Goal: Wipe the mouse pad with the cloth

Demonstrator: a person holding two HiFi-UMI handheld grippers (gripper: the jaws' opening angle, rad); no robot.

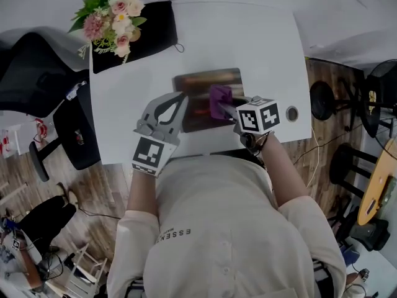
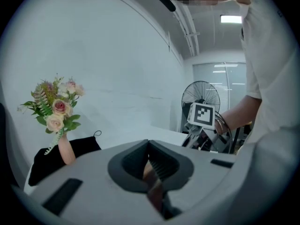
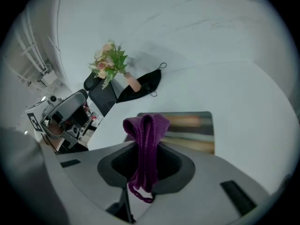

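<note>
1. Mouse pad (image 1: 205, 79) (image 3: 187, 125): a dark pad with brownish streaks, flat on the white counter (image 1: 248, 36) (image 3: 243, 102), midway along its near edge and just inside it.
2. Cloth (image 1: 220, 98) (image 3: 145, 125): purple knit, folded into a strip and pinched upright. Its bunched end sits over the middle of the pad, on the side toward the counter's right edge.
3. Right gripper (image 1: 226, 109) (image 3: 146, 146): jaws closed narrowly on the cloth, a loose loop of which hangs behind them. The marker cube lies over the near edge.
4. Left gripper (image 1: 182, 98) (image 2: 148, 144): jaws brought together at the tips, which lie over the pad's left margin. A brownish sliver shows through the slot between them; whether anything is gripped cannot be told.
5. Black fabric (image 1: 155, 27) (image 3: 145, 86) (image 2: 70, 151): spread at the far left corner of the counter, well apart from the pad.
6. Flowers (image 1: 115, 14) (image 2: 56, 109) (image 3: 108, 62): a pink and cream bunch in a pale vase, standing on the fabric's left part.
7. Round grommet (image 1: 291, 112): set in the counter by the near right corner.
8. Office chair (image 1: 37, 79): black, beyond the left edge.
</note>
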